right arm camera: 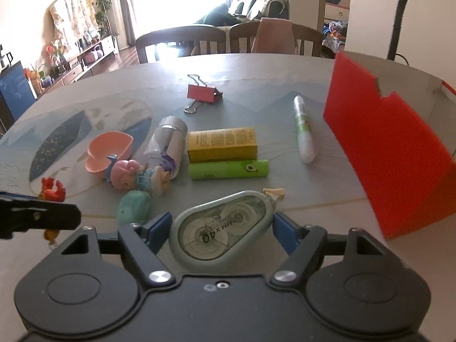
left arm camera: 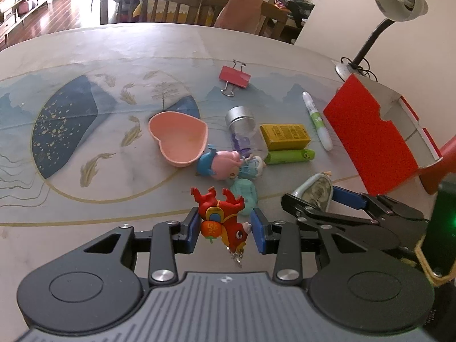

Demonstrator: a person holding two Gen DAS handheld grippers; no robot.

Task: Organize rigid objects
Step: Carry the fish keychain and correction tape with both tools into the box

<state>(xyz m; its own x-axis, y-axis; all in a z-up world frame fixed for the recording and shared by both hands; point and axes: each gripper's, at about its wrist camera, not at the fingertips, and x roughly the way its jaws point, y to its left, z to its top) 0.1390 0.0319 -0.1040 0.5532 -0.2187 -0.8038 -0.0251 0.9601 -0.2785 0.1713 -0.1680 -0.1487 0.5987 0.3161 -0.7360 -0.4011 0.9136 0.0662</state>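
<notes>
Now, step: carry both held items to the red box (right arm camera: 379, 142), keeping each grip level.
Left claw (left arm camera: 225, 229): clamped tight on the red toy horse keychain (left arm camera: 225, 219), lifted above the table (left arm camera: 85, 57).
Right claw (right arm camera: 222, 233): wide, pads at the flanks of the correction tape dispenser (right arm camera: 221, 229).
Dispenser look: grey-green teardrop shell, clear window, printed label.

Red toy horse (left arm camera: 223, 221) hangs upside down at bottom centre of the left view, legs up. Correction tape dispenser (right arm camera: 222, 229), grey-green and clear, lies flat at bottom centre of the right view. Mid-frame: pink heart dish (left arm camera: 178, 139), yellow box (left arm camera: 285, 136), green tube (left arm camera: 290, 156), white-green pen (left arm camera: 316, 119). Red binder clip (left arm camera: 235, 76) further up.
</notes>
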